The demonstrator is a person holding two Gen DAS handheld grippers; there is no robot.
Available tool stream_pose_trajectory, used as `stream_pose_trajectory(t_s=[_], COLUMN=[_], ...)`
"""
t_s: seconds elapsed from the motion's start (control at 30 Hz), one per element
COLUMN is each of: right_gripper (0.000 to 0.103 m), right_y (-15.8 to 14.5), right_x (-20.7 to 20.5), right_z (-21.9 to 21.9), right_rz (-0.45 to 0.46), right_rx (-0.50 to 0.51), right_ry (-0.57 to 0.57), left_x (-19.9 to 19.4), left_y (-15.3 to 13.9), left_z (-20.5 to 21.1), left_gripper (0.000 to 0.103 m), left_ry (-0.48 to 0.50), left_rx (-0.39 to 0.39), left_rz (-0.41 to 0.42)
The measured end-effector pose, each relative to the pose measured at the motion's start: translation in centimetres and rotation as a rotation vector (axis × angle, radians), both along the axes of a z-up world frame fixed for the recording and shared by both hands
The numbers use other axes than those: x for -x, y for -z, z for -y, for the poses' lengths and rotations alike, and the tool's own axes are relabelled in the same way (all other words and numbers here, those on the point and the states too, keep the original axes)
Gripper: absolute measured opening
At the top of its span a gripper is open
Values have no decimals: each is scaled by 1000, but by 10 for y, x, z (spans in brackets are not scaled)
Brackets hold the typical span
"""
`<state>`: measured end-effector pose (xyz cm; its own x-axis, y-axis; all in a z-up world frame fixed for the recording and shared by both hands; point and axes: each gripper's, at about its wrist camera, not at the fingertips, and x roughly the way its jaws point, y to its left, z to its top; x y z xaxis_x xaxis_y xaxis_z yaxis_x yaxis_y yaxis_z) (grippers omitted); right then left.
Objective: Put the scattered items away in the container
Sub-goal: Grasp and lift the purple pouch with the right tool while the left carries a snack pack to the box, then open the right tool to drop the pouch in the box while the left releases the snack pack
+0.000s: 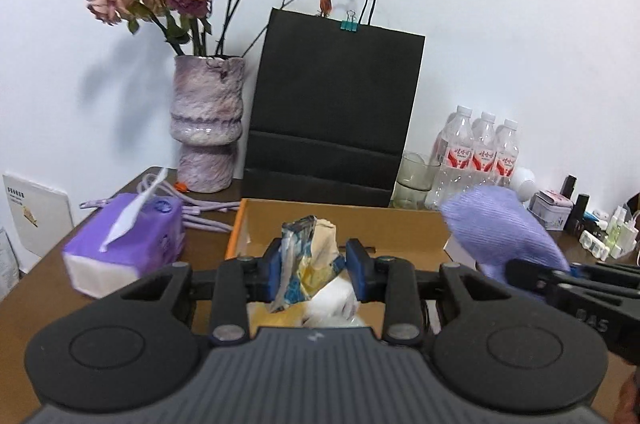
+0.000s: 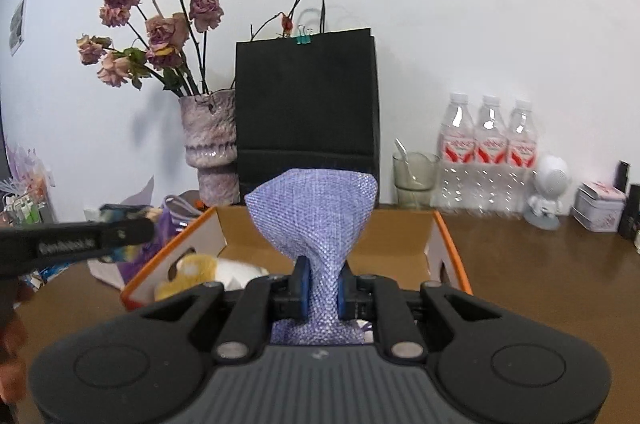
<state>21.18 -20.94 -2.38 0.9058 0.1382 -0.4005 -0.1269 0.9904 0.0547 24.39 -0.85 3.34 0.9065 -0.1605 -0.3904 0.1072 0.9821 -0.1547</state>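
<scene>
My left gripper [image 1: 315,270] is shut on a crumpled blue, yellow and beige snack wrapper [image 1: 308,256], held above the open cardboard box [image 1: 340,220]. My right gripper [image 2: 323,290] is shut on a lavender woven pouch [image 2: 320,212], which stands up above the orange-edged box [image 2: 400,236]. Inside the box lie a yellow item [image 2: 196,270] and something white [image 2: 240,272]. The right gripper with the lavender pouch [image 1: 500,228] shows at the right of the left wrist view. In the right wrist view the left gripper's side [image 2: 80,244] appears at the left edge.
On the brown table [image 2: 540,276] stand a vase of dried roses [image 1: 208,128], a black paper bag [image 1: 332,112], a glass cup [image 2: 414,176], three water bottles [image 2: 490,152], a white figurine [image 2: 550,190] and a tin [image 2: 600,204]. A purple tissue pack [image 1: 124,244] and lavender cable [image 1: 200,212] lie left of the box.
</scene>
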Motion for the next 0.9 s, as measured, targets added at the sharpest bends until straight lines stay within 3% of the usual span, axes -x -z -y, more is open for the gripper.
stream_pose_trajectory(t_s=[0.2,0.43,0.47,0.5,0.53,0.6,0.63,0.67,0.9], right_gripper=[12,12,13,14,20,52,86,103,103], right_y=[14,50,51,52,53,53,53,52,43], right_x=[-43,-75,-76,-76,-77,-77,-77,-77,-74], right_z=[-2,11,11,11,9,7,7,8,26], right_rz=[-17,-119,-122,-123,-124,-131,-136,-136,-129], right_rx=[-10,-35,-31,-22,-12,16,21,22,-89], right_ry=[12,12,11,10,7,11,23,48,50], left_x=[-36,-59,-60,-61,-60,-56,-53,-50,-42], left_y=[24,55,57,58,58,57,55,53,45], left_z=[13,14,14,14,14,13,13,13,13], left_gripper=[34,35,36,46,69,100,103,103,103], left_ry=[-18,-16,-14,-7,-1,-49,-98,-110,-94], left_rx=[-2,-64,-65,-62,-54,-44,-58,-73,-77], left_rz=[-30,-93,-97,-98,-98,-78,-51,-25,22])
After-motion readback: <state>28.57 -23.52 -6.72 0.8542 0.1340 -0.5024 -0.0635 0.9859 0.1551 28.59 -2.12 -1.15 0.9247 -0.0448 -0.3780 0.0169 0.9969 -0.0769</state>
